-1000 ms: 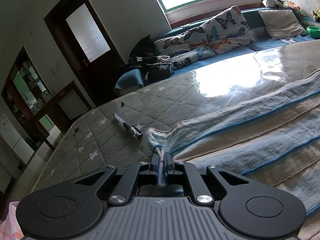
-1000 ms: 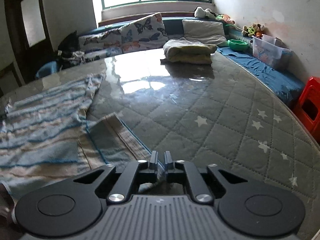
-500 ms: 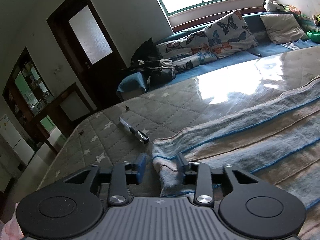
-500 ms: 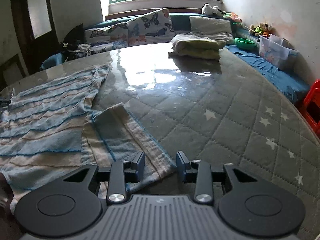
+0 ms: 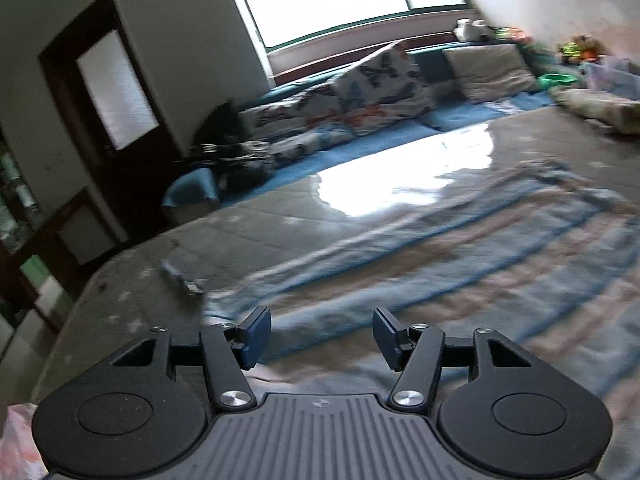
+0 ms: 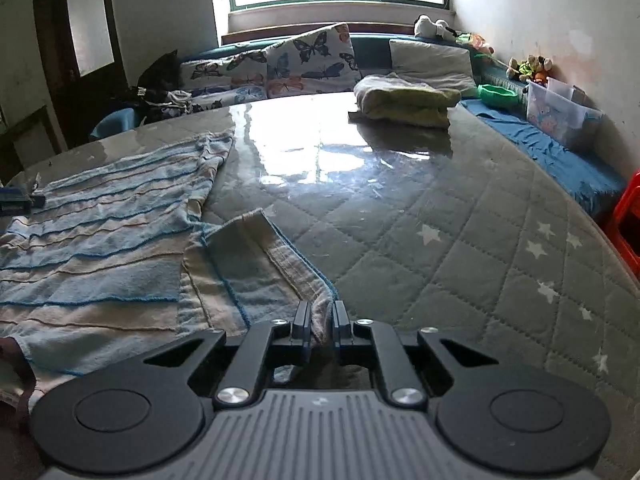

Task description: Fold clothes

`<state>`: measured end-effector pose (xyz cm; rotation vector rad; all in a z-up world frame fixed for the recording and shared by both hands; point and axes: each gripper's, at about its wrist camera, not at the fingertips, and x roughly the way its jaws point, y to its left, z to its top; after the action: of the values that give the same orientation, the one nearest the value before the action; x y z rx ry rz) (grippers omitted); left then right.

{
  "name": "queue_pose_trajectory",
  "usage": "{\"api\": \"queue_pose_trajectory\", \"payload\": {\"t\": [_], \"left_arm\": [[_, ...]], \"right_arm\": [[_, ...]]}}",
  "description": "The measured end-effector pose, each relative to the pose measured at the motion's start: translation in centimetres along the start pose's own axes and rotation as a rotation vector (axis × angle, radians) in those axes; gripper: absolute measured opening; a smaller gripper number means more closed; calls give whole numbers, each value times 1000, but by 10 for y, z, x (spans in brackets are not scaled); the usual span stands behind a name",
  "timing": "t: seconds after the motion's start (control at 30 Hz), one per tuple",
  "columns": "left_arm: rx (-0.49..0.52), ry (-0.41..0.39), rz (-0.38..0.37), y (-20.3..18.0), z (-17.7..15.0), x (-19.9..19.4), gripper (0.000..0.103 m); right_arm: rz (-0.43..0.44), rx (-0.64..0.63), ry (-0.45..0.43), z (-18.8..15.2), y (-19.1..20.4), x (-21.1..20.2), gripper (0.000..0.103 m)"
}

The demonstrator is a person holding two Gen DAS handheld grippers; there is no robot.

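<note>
A blue and beige striped garment (image 6: 100,248) lies spread on the grey quilted bed (image 6: 460,240), one corner flap folded over near the right gripper. In the right wrist view my right gripper (image 6: 320,316) is shut on the hem of that flap. In the blurred left wrist view the same striped garment (image 5: 440,264) fills the right and middle. My left gripper (image 5: 320,334) hangs open just above its near-left edge, nothing between the fingers. The left gripper's blue tip (image 6: 16,200) shows at the far left of the right wrist view.
A dark pen-like object (image 5: 180,280) lies on the bed left of the garment. A folded yellow-green pile (image 6: 404,100) rests at the far end. Butterfly pillows (image 6: 308,60), a grey pillow, a clear bin (image 6: 560,112) and a red stool (image 6: 628,216) line the back and right.
My left gripper let go of the garment's corner, opened wide and swung right over the cloth. My right gripper opened half a second ago and has shut again on the flap's hem.
</note>
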<state>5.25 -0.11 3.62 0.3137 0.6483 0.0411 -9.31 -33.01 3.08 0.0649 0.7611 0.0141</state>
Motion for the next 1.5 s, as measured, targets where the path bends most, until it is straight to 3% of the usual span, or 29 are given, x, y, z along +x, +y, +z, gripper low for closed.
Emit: {"api": "queue_pose_trajectory", "payload": {"t": [0.13,0.23,0.5,0.63,0.77,1.03,1.2,1.5], "left_arm": [[28,9,-91,-29,-7,-12,60],[71,12,-120,-51,-13,-16,60],[117,-1,-101,-67,-21,-15,62],[116,-8,-93,-64,-25,-15,65],[91,3,-91,-57,-27,-23,65],[82,-25,-151,-50,-53,-72,66],[83,-37,-183,-48,-72,-101,68],[88,-40,-214,-58,-102,-135,70]], "right_arm": [[-8,-17,-22,-1,3,-11,9],[-16,-31,-35,-2,6,-19,9],[-45,-33,-6,-12,3,-27,10],[-59,-35,8,-16,2,-31,21],[-67,-47,-17,-10,2,-37,22],[120,-157,-35,13,46,-15,31],[242,-273,6,8,78,-3,36],[368,-460,44,-20,126,-10,38]]}}
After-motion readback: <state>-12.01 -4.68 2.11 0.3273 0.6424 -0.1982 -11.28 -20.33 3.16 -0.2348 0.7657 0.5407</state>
